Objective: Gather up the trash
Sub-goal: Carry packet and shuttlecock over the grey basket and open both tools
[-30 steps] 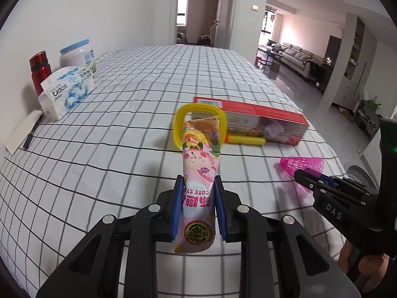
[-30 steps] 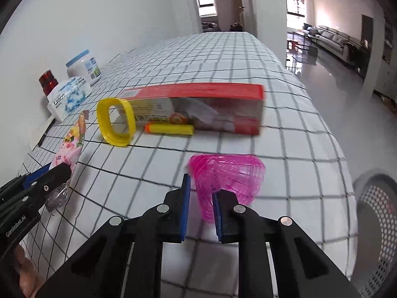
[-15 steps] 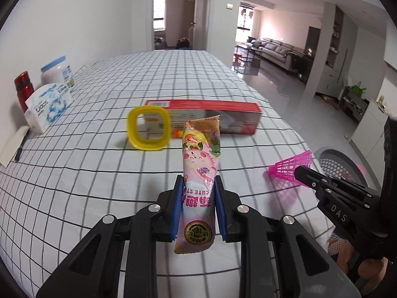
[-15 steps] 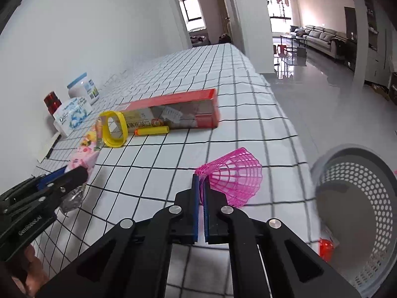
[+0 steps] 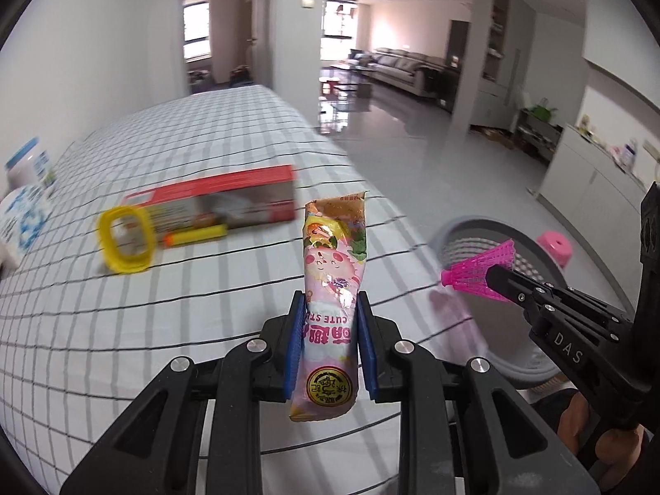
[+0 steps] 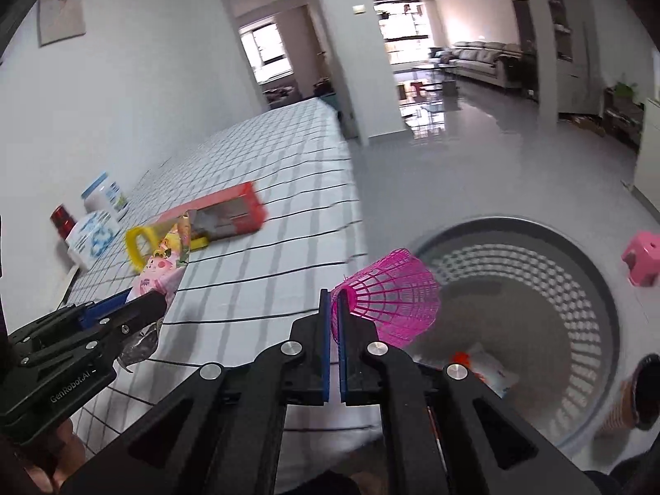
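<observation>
We hold two pieces of trash off the table. The snack wrapper (image 5: 332,288), a long glossy pink foil pouch printed with a cartoon pig, stands upright between the blue pads of the left gripper (image 5: 330,321), clamped at its lower third; its crimped top edge rises free above the fingers. From the right wrist view we see the same wrapper (image 6: 163,268) jutting from that gripper at the left edge.

The pink shuttlecock (image 6: 392,301), a ribbed plastic lattice cone, is pinched by its rim in the right gripper (image 6: 335,317), jaws nearly closed on the thin mesh. It hangs just past the table's edge, over the near rim of the trash basket (image 6: 577,264), a round grey plastic bin with perforated walls standing on the glossy floor. Some red and white scraps lie at the bottom.

The table (image 5: 123,330) wears a white cloth with a black grid. On it, well behind the wrapper, lies a long red cardboard box (image 5: 214,198), blurred, with a yellow plastic ring (image 5: 123,243) and a yellow cylindrical stick (image 5: 196,235) just in front of it.

A small pink stool (image 6: 641,255) sits on the floor beyond the basket.
</observation>
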The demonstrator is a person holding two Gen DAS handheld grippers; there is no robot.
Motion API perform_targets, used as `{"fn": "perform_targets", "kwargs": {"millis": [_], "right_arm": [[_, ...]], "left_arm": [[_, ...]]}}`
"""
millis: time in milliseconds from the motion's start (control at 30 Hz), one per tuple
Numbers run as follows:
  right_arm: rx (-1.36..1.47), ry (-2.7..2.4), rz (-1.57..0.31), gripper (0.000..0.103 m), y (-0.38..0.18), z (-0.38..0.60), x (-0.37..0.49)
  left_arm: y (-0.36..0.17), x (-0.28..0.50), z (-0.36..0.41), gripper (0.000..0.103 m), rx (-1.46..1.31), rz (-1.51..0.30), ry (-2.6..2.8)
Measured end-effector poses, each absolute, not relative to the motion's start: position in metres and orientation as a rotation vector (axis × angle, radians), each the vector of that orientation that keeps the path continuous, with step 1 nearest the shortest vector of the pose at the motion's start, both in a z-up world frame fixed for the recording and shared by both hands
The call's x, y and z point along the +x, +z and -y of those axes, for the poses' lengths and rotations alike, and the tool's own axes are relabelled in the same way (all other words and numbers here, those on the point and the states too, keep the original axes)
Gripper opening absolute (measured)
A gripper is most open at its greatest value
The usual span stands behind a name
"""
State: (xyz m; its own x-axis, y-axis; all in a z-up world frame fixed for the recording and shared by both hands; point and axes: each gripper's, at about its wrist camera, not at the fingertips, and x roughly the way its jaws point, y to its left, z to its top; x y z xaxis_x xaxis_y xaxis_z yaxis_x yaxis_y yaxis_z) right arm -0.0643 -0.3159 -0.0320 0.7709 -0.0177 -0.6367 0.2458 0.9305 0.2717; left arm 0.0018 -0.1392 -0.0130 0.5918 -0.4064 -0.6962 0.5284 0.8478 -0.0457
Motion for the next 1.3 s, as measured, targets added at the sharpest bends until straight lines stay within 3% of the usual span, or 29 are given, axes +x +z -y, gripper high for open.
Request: {"fn": "perform_targets", "kwargs": {"millis": [667, 1133, 1267, 1300], "right_arm": [[0.480, -0.384, -0.751, 0.003, -0.072, 0.429, -0.121], [0.504, -0.402, -0.813, 0.003, -0.095, 0.454, -0.112], [0.499, -0.412, -0.796, 0.017, -0.092, 0.455, -0.113], [0.497, -0.413, -0.791, 0.024, -0.090, 0.454, -0.113]], "left_arm": [[-0.051, -0.012, 0.293, 0.024, 0.327, -0.841, -0.787], [-0.076, 0.001, 0.319, 0.031, 0.363, -0.908, -0.784], [-0.074, 0.000, 0.318, 0.042, 0.359, -0.909, -0.778], [-0.074, 0.000, 0.317, 0.050, 0.357, -0.908, -0.777]]}}
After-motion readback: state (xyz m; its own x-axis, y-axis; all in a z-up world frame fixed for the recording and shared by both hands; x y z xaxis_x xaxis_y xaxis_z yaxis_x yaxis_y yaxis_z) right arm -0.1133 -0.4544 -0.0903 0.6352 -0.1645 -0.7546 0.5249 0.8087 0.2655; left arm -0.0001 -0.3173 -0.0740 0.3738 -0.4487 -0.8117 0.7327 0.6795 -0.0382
